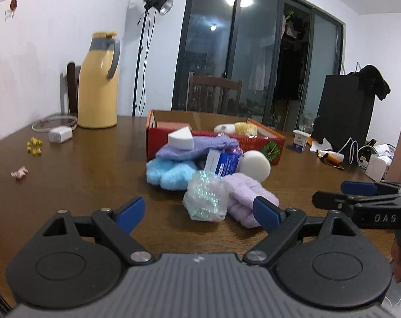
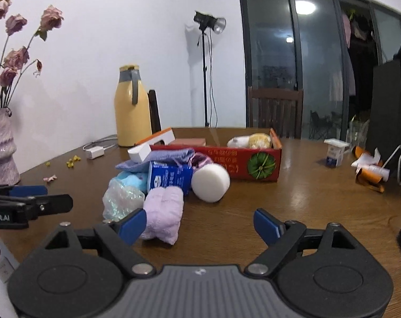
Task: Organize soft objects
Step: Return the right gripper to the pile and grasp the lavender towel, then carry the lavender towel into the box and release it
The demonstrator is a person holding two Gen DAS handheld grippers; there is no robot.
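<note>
Approach step, nothing gripped. Left tongs (image 1: 197, 213) and right tongs (image 2: 200, 225) both stand apart, empty. Pile of soft things — rolled lilac towel (image 2: 162, 212), white round sponge (image 2: 210, 182) — lies just before the red cardboard box (image 2: 253, 164). Next: close on the towel. Brown wooden surface (image 2: 293, 206) open rightward; clutter crowds the far right edge.

Bare table (image 2: 293, 198) lies open toward 1 o'clock of the right gripper (image 2: 199, 225), while the soft pile (image 2: 158, 182) and red box (image 2: 253, 164) block 11 to 12 o'clock.
</note>
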